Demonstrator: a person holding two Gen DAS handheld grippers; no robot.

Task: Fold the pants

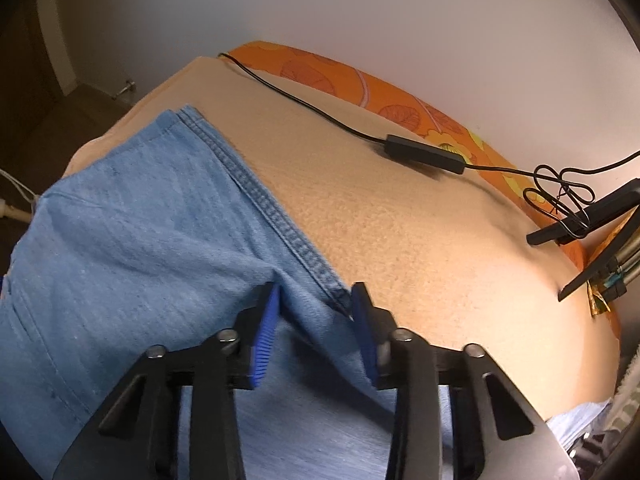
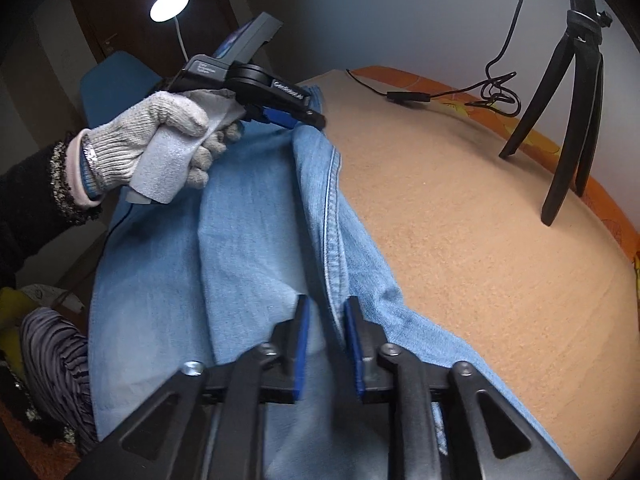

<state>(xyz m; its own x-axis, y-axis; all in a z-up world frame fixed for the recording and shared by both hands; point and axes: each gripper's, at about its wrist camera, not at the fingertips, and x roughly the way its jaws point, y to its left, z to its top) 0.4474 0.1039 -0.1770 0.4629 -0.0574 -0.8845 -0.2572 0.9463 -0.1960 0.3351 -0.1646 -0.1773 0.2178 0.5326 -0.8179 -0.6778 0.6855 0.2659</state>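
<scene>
Light blue denim pants (image 1: 140,220) lie along the left part of a tan blanket (image 1: 420,232). My left gripper (image 1: 316,304) is down at their stitched right edge, blue pads pinching a bunched fold of denim. In the right wrist view a gloved hand (image 2: 160,132) holds that left gripper (image 2: 308,120) at the far end of the pants (image 2: 248,220). My right gripper (image 2: 326,320) sits at the near end. Its pads stand apart with the seam fold running between them, not pressed.
A black cable with an inline box (image 1: 424,154) crosses the far blanket. A black tripod (image 2: 576,100) stands at the right rear. Orange patterned sheet (image 1: 340,76) edges the blanket by the wall. A lamp (image 2: 169,5) glows at the far left.
</scene>
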